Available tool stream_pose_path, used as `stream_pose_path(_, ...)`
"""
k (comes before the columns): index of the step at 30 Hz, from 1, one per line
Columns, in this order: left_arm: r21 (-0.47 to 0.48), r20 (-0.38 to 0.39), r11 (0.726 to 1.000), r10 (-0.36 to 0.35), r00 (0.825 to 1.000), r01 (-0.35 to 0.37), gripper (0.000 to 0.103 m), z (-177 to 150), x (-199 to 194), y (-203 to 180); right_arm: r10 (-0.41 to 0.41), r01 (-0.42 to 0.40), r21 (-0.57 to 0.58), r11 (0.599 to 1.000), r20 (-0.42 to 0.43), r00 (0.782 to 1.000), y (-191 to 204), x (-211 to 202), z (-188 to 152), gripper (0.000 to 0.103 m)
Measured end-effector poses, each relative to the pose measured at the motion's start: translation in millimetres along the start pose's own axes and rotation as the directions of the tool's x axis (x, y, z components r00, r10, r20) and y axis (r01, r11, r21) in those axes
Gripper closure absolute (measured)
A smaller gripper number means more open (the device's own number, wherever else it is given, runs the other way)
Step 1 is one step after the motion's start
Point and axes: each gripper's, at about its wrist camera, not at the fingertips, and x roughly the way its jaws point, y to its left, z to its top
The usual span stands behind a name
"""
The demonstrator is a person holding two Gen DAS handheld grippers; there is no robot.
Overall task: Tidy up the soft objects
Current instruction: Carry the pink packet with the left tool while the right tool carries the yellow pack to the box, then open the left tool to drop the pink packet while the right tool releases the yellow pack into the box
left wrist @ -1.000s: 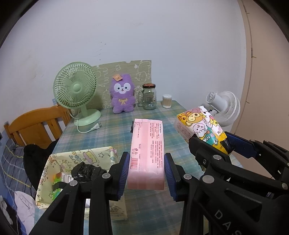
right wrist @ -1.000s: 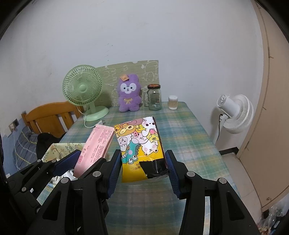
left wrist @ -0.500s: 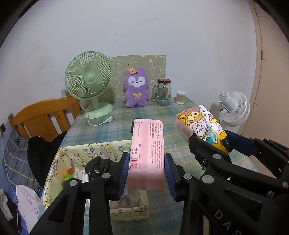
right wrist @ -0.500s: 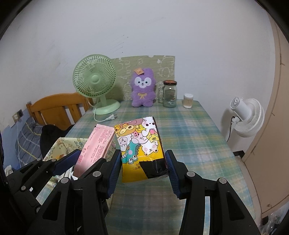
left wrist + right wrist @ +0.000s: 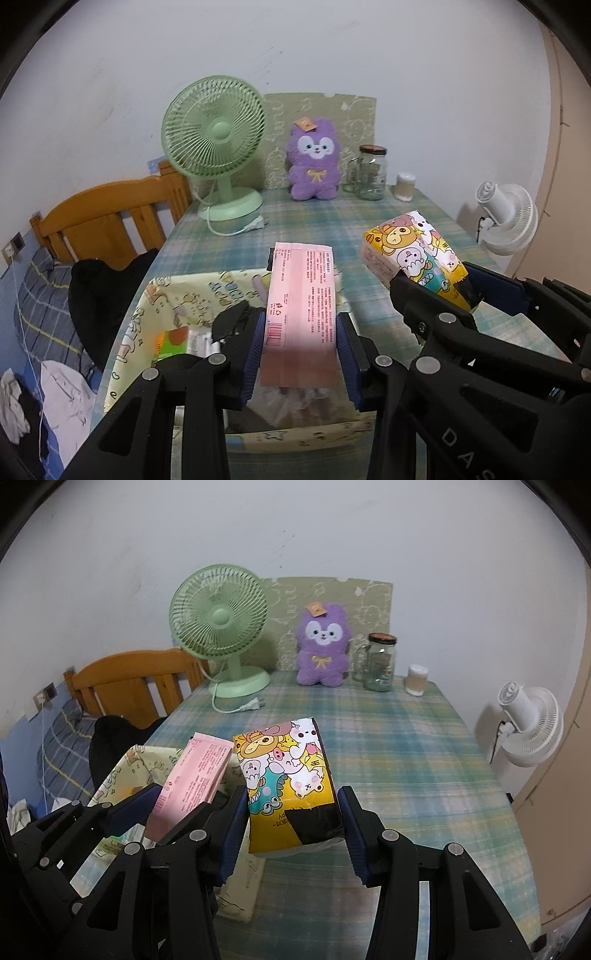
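Plaid-clothed table, both our grippers loaded.
Nearest, our left gripper clamps the pink pack above the patterned fabric bin; our right gripper grips the cartoon pack beside it; the purple plush sits beyond.

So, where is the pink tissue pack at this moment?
The pink tissue pack is clamped in the left gripper, held above the open cloth storage bin at the table's near left side, beside the cartoon pack in the right gripper.
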Motion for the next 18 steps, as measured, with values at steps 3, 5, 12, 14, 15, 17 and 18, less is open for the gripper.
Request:
stream_pose_path(3, -0.008, -0.013, 1.000, 0.014, 1.000, -0.014, 0.064, -2, 5, 7, 0.016, -0.016, -0.012, 1.000, -0.015, 1.000, 8, 8, 0, 0.051)
stream_pose_path(5, -0.013, -0.022, 1.000, 0.025, 0.999, -0.025, 0.064, -4, 8, 12, 0.027, -0.027, -0.017, 0.999, -0.022, 0.999, 11, 13, 0, 0.051)
stream_pose_path(12, -0.030, -0.046, 0.998, 0.051, 0.998, -0.053, 0.064, -10, 15, 27, 0.058, -0.060, -0.041, 0.997, -0.045, 0.997, 26, 26, -3, 0.051)
stream_pose_path(14, -0.035, -0.055, 0.998, 0.056, 0.997, -0.058, 0.064, -12, 16, 31, 0.064, -0.067, -0.045, 0.997, -0.053, 0.997, 30, 29, -3, 0.051)
stream_pose_path(15, -0.036, -0.059, 0.998, 0.056, 0.997, -0.058, 0.063, -12, 17, 33, 0.067, -0.070, -0.047, 0.996, -0.058, 0.996, 31, 30, -4, 0.051)
stream_pose_path(17, -0.042, -0.068, 0.997, 0.061, 0.996, -0.063, 0.062, -14, 19, 36, 0.071, -0.075, -0.052, 0.996, -0.065, 0.995, 33, 33, -5, 0.051)
stream_pose_path(18, -0.046, -0.073, 0.997, 0.065, 0.995, -0.068, 0.062, -15, 20, 38, 0.074, -0.077, -0.054, 0.996, -0.067, 0.995, 34, 33, -5, 0.051)
